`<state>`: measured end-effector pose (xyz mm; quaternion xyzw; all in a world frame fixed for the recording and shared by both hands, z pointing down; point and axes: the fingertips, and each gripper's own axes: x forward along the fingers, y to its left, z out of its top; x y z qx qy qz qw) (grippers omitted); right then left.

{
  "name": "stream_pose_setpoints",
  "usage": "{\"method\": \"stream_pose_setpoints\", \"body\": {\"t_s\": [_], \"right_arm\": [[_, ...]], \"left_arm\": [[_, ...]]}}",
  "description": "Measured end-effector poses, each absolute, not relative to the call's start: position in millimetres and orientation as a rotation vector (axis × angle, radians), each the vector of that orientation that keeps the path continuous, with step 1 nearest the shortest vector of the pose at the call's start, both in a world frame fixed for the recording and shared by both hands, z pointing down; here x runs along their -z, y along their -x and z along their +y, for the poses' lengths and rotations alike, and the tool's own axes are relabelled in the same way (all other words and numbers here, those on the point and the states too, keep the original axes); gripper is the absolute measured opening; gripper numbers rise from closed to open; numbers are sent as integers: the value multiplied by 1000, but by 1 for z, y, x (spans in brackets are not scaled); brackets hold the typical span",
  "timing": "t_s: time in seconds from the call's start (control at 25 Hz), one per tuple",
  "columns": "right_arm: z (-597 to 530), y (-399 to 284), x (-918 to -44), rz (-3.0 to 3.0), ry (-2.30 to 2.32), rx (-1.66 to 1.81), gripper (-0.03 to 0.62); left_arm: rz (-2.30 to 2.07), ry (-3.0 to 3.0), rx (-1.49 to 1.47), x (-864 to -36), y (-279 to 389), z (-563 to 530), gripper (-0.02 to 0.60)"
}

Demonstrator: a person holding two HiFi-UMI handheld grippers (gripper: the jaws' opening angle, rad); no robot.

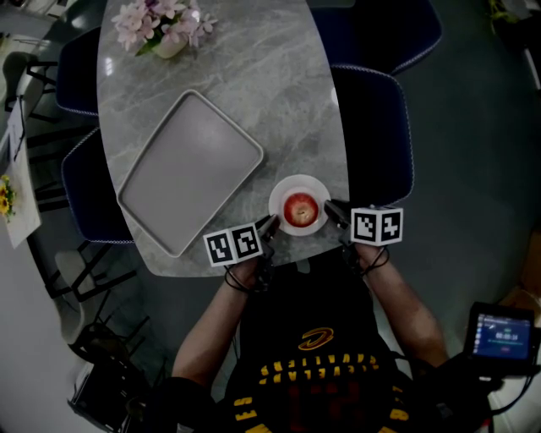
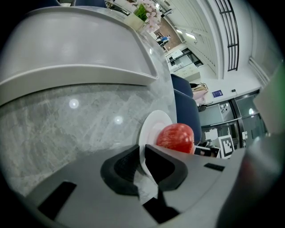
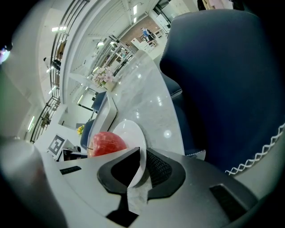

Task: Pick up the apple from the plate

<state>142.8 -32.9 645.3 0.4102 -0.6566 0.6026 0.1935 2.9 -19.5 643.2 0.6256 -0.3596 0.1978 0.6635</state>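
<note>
Apple (image 1: pixel 300 209), red, round and glossy, sits in the middle of a small white round ceramic plate (image 1: pixel 314 183). The plate is over the grey marble-patterned tabletop (image 1: pixel 296 101), close to its near edge and toward the near right corner. Whether it rests on the surface or is a little raised, I cannot tell.

The left gripper (image 2: pixel 142 162) is clenched on the left rim of the plate: in the left gripper view the thin white rim runs between the two black jaws, and they press on it. The right gripper (image 3: pixel 141 171) is clamped in the same way on the opposite, right rim. The apple lies between both grippers, apart from their jaws.

Just beside the plate, to the left and further in, a large light grey rectangular tray (image 1: pixel 190 169) lies at an angle on the tabletop. At the far left corner stands a bunch of pale pink flowers (image 1: pixel 161 25). Dark blue chairs (image 1: pixel 376 127) stand along the right edge.
</note>
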Motion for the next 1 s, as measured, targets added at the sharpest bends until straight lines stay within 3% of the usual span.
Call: {"method": "stream_pose_setpoints", "body": {"t_s": [1.0], "right_arm": [[-52, -175, -613, -1911, -1345, -1430, 51]], "left_arm": [[-902, -1496, -440, -619, 15, -23, 37]]}}
